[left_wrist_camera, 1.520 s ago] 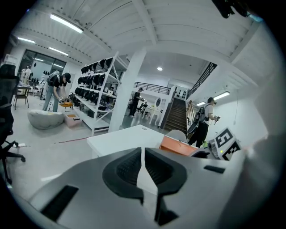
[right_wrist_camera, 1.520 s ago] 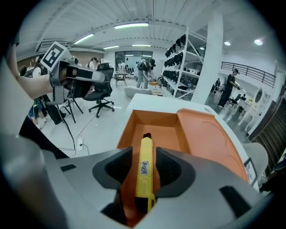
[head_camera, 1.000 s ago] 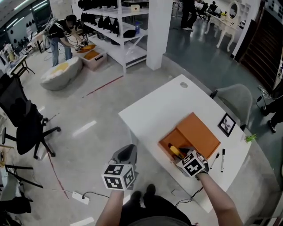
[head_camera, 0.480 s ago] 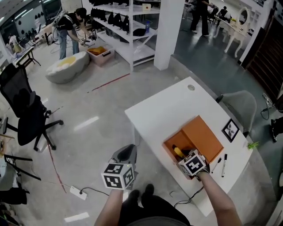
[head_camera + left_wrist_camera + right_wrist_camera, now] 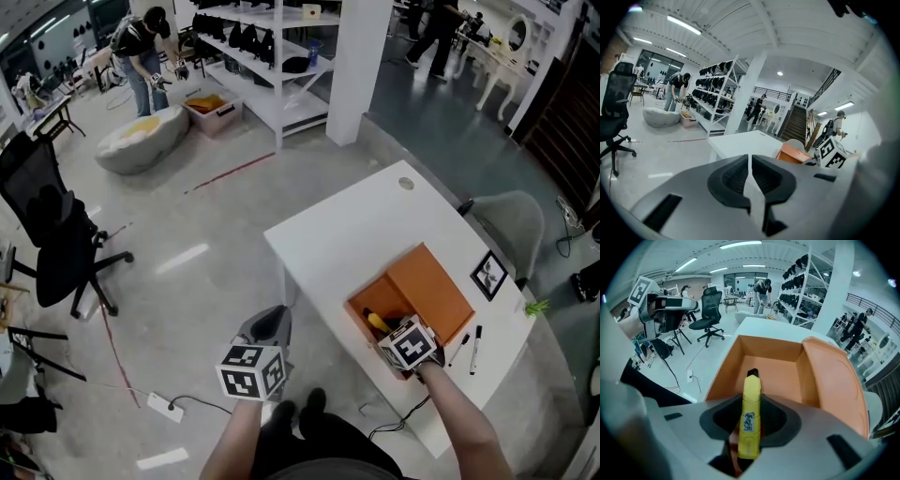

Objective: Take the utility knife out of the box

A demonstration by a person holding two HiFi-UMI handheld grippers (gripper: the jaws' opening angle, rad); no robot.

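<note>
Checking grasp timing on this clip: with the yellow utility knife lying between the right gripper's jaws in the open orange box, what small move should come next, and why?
Probably finish closing the right gripper until its pads clamp the yellow utility knife, before lifting. Its jaws are closing with the knife between them, seemingly not gripped yet, inside the open orange box.

The right claw [image 5: 751, 403], jaws closing round the utility knife [image 5: 751, 384], hides its near end from us. We cannot read the knife's label [image 5: 748, 422].

No print can be read; the small label [image 5: 748, 422] on the utility knife [image 5: 750, 394] is too blurred.
</note>
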